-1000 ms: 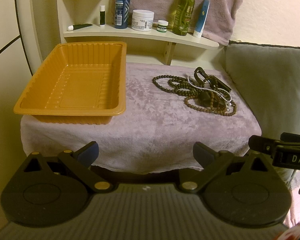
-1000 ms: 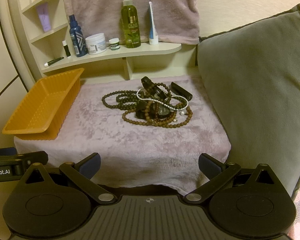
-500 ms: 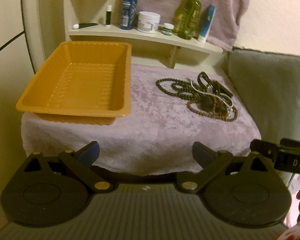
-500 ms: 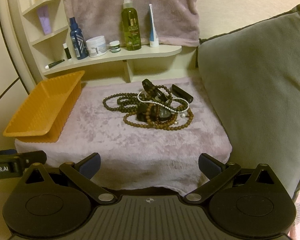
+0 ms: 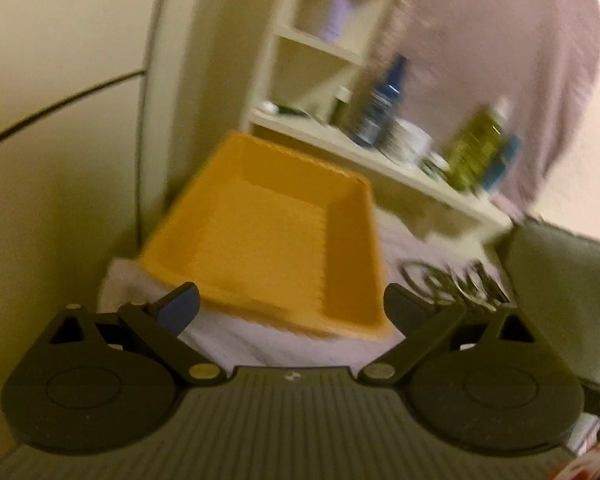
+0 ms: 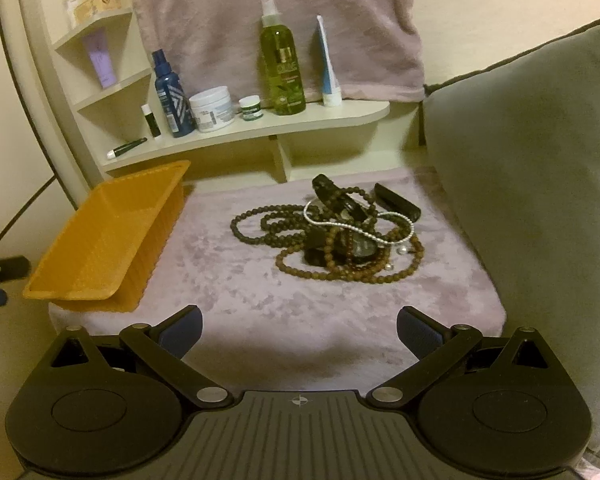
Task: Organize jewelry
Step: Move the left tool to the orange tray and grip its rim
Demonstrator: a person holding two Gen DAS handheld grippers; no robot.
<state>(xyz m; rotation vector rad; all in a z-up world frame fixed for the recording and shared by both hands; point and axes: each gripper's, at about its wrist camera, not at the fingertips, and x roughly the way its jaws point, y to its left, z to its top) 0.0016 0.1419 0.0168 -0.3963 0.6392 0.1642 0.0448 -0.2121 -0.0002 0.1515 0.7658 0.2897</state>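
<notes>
While blurred, left view: left claw [image 5: 291,307] spread wide, empty, over orange tray [image 5: 260,280] edge. Right view: right claw [image 6: 299,326] spread, empty, short of bead necklaces [image 6: 332,236] heaped on mauve cloth [image 6: 260,300], apart from tray.

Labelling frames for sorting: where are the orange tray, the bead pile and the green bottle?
orange tray [image 6: 100,240], right wrist view, inner floor.
bead pile [image 6: 332,236], right wrist view, middle.
green bottle [image 6: 283,68], right wrist view, body.
</notes>
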